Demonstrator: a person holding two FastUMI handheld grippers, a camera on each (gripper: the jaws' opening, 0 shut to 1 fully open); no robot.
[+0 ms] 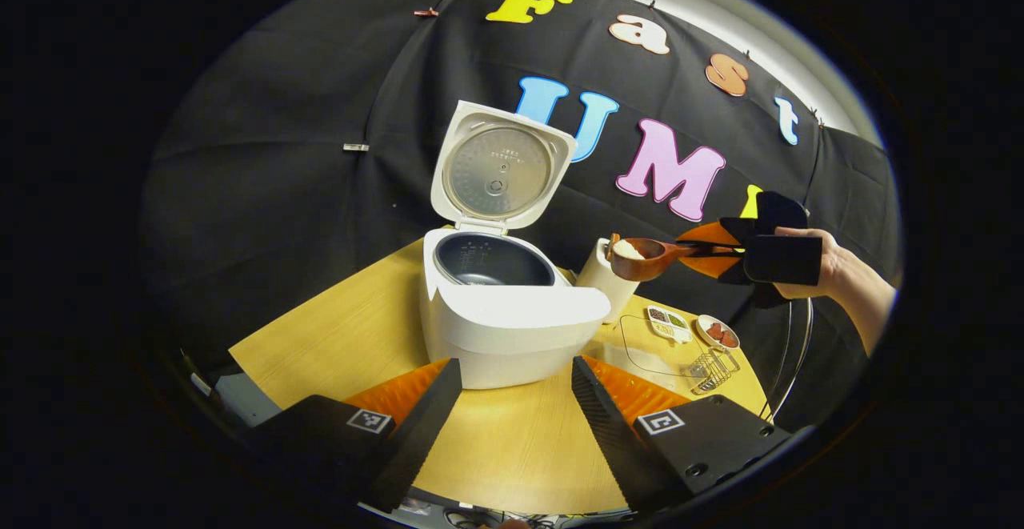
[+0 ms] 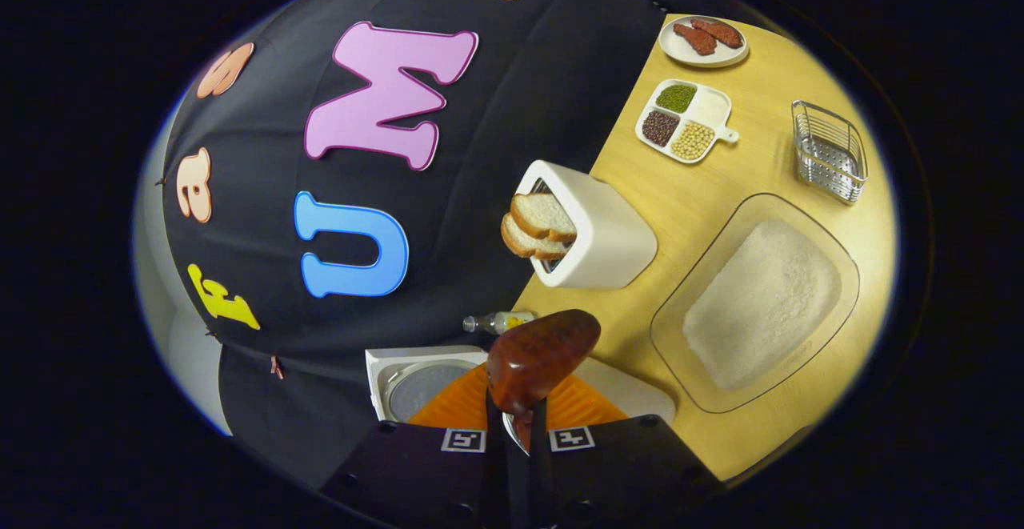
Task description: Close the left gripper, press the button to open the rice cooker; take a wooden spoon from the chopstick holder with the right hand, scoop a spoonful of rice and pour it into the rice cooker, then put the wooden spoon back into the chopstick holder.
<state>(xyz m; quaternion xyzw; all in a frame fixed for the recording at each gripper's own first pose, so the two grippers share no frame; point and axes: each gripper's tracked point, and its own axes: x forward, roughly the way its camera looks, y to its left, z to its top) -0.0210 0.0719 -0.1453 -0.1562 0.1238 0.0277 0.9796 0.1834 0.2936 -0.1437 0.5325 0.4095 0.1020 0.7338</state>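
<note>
Left gripper view: I see my left gripper [image 1: 516,401] held low and level over the wooden tabletop [image 1: 336,337], its 2 fingers spread wide apart and grasping nothing. Just beyond them stands the white rice cooker [image 1: 504,321], its lid [image 1: 498,169] raised upright and the dark inner pot [image 1: 492,261] exposed. To the right of the cooker, a bare hand [image 1: 832,261] holds my right gripper [image 1: 704,250] raised above the tabletop, reaching sideways toward the cooker. Its fingers are clenched on the handle of the wooden spoon [image 1: 644,258], whose bowl carries a small heap of white rice, just short of the pot, in front of the white chopstick holder [image 1: 604,277].

Right gripper view: I look along my right gripper [image 2: 516,433], rolled so the tabletop [image 2: 720,185] stands on edge. Its 2 fingers press together on the wooden spoon [image 2: 540,357], whose rounded underside faces the camera. Beyond lie the glass dish of rice [image 2: 756,301] and the rice cooker's lid [image 2: 416,381].
</note>
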